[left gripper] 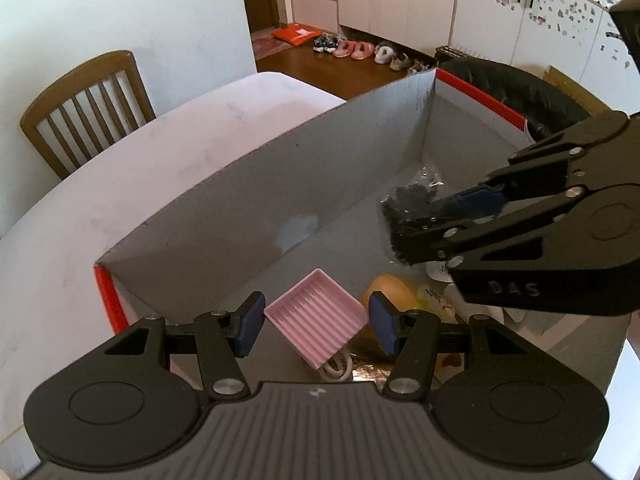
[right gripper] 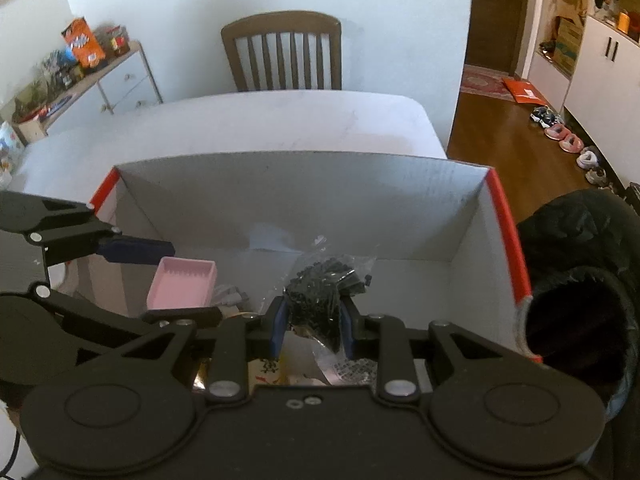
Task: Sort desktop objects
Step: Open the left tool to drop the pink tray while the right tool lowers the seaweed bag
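On the pale table [right gripper: 280, 120] stands a grey cardboard box [right gripper: 304, 184] with red corner edges, and both grippers reach down into it. At the left, the left gripper [left gripper: 316, 322] holds a pink ridged tray [left gripper: 316, 320] between its blue pads, jaws about half spread, the tray tilted above a yellow rounded object [left gripper: 390, 292] and a white cable [left gripper: 338, 366] on the box floor (other small packets lie there too, too jumbled to name). Further right, the right gripper [right gripper: 312, 328] has its jaws narrowly closed on a clear bag of small black pieces [right gripper: 320, 284], held over the middle of the box. A wooden chair [right gripper: 282, 52] stands beyond the table.
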